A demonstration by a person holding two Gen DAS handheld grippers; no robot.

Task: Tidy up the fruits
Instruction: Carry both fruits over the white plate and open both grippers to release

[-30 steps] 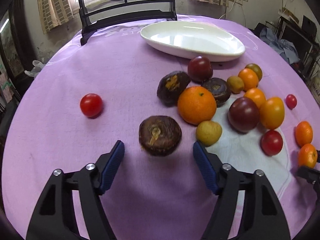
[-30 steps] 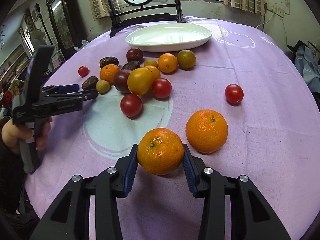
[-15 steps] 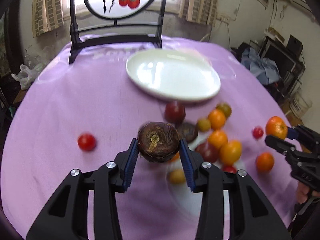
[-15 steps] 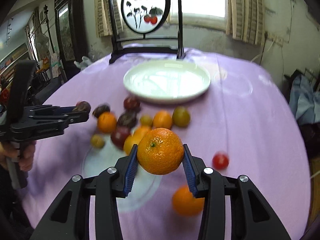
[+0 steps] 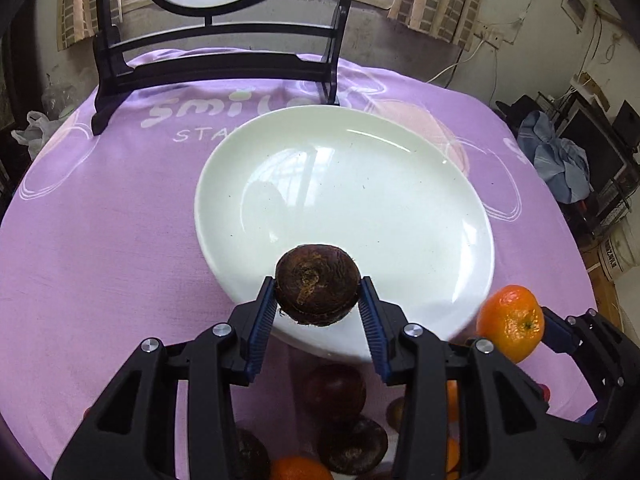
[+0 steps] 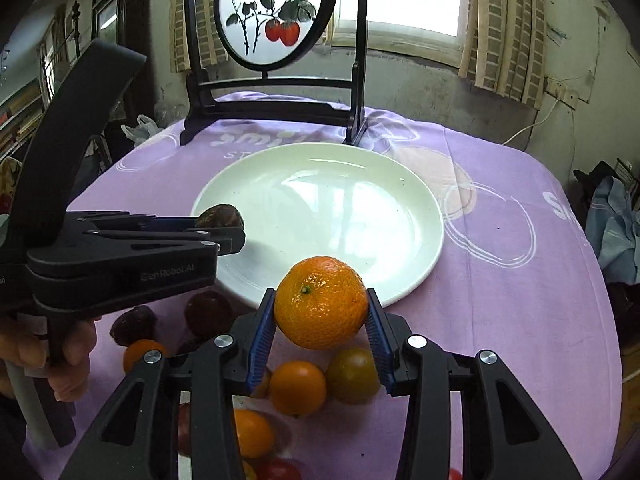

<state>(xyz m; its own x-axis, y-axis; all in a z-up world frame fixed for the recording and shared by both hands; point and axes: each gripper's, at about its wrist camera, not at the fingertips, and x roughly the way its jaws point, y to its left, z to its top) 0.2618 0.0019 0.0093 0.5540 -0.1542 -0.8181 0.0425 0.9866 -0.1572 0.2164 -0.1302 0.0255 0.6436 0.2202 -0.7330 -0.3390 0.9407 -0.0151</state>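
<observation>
Left gripper point(image 5: 318, 304) clamps wrinkled dark-brown fruit point(image 5: 317, 284) over white plate point(image 5: 400, 216) on purple tablecloth point(image 5: 100, 220); right gripper point(image 6: 321, 320) grips glossy mandarin point(image 6: 321, 308).

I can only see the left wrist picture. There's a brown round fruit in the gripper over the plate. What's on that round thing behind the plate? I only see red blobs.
Observer: The right wrist view shows the whole round screen: painted leafy branches with two red fruits.
Child: Who holds the brown fruit's gripper?
Observer: A hand grips the left gripper handle, low at the picture's left.
Child: Is there a greenish fruit anywhere?
Observer: Yes, a yellow-green tomato beside a small orange, under the right gripper.
</observation>
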